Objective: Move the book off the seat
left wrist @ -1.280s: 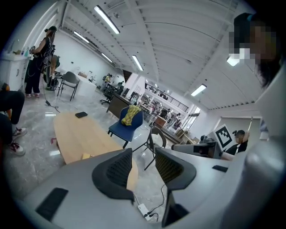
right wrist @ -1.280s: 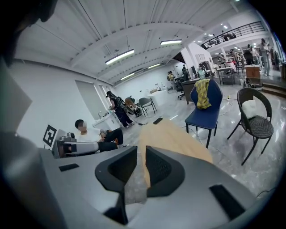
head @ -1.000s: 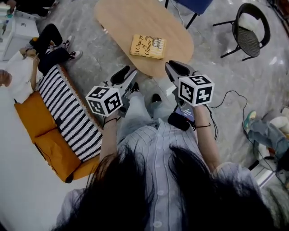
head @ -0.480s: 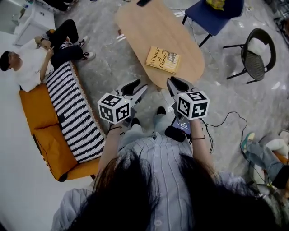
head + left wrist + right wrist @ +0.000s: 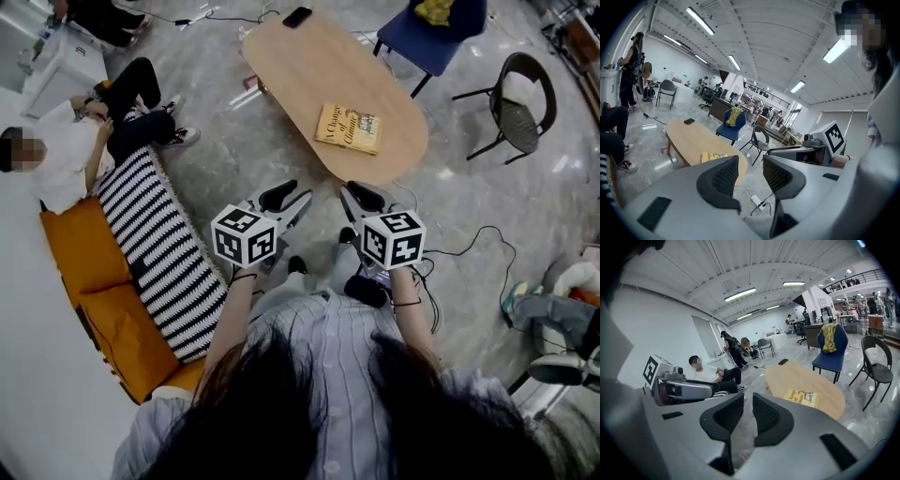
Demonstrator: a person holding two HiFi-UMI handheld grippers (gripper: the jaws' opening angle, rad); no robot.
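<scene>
Yellow book point(image 5: 348, 128) lies on the table point(image 5: 300, 66) at twelve o'clock, so I judge the move done. My left gripper point(image 5: 292, 197) is slightly spread, right gripper point(image 5: 361, 195) narrower, both empty; next needs no grasp.

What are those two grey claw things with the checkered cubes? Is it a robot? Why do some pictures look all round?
No robot: a person holds two hand tools called grippers, each with two jaws like tongs. The patterned cubes are part of them. The head view comes from a camera on the person's head, looking down: the left gripper and right gripper point toward a wooden table. The two gripper views come from wide-angle cameras riding on each gripper, which makes the room look round. On the table lie a yellow book and a dark phone. Neither gripper holds anything; their jaws stand a little apart.
</scene>
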